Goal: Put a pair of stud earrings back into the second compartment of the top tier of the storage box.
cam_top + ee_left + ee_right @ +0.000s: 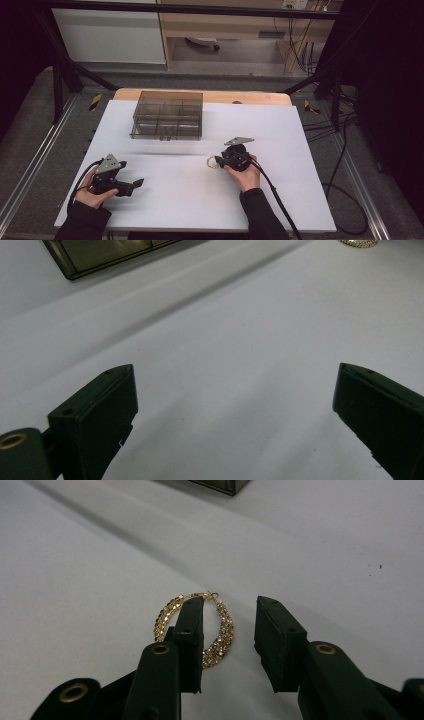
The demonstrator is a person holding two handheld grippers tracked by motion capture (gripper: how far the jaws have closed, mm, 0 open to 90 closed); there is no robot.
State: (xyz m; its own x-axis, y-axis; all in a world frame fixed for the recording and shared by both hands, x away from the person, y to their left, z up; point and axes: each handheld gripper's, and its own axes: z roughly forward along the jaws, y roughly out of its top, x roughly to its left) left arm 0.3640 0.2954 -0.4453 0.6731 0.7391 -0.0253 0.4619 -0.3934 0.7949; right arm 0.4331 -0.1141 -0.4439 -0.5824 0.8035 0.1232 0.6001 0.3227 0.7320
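A: Where is the hoop earring (220, 630) lying right now?

B: It is lying flat on the white table cover (190, 200), right of centre, just at the tips of your right gripper (227, 630). In the right gripper view one jaw is standing inside the ring and the other outside it, so the right side of the hoop is sitting between them. The jaws are apart, not pinching yet.

A: And how is it going to handle?

B: I am judging it light and thin: a gold-coloured wire ring crusted with small stones, with a fine hook clasp at its far end. It is probably going to slide on the smooth cover if you nudge it, and the clasp looks easy to bend. You are best taking it on the studded band, away from that clasp, with a gentle squeeze.

A: What about my other hand?

B: Your left gripper (235, 390) is resting at the near left, jaws wide apart and holding nothing. The smoky clear-plastic compartment box (167, 115) is sitting at the far side, well apart from the earring.
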